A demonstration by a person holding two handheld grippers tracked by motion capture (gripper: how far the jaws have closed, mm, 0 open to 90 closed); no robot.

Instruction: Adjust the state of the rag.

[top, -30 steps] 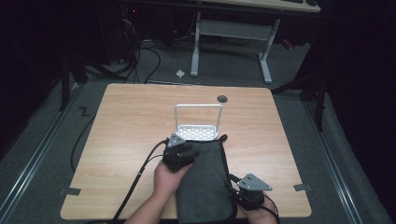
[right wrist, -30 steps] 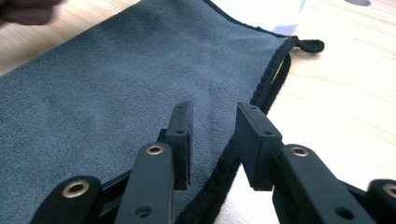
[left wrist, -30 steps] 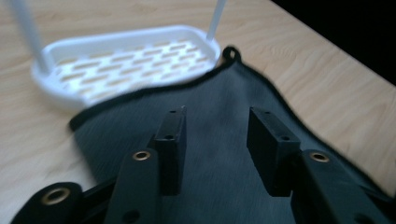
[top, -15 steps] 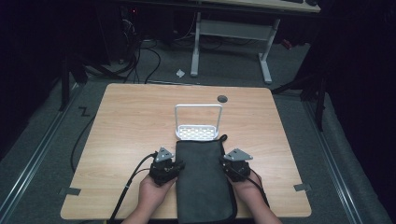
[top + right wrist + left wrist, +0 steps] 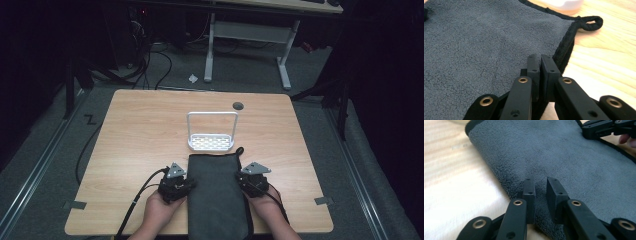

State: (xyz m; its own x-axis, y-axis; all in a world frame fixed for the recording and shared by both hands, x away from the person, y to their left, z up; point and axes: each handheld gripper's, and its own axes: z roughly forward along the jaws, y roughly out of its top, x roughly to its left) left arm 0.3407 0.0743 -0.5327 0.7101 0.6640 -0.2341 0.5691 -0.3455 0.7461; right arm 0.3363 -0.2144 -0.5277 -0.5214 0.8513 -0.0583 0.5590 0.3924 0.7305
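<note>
In the high view, a dark grey towel lies flat on the wooden table, running from the middle down to the near edge. A small white rack stands just past the far end of the towel. The left gripper sits at the left edge of the towel, held by the left hand. The right gripper sits at the right edge, held by the right hand. A black cable trails from the left gripper toward the near edge of the table.

In the left gripper view, the left gripper rests on the fuzzy towel near its edge. Its jaws are a little way open, with a small gap between them, and they hold nothing. The other gripper shows at the far side of the towel.

In the right gripper view, the right gripper has its jaws almost pressed together at the dark hem of the towel. It is hard to tell if the hem is pinched between them. A little loop sticks out at the towel's corner
</note>
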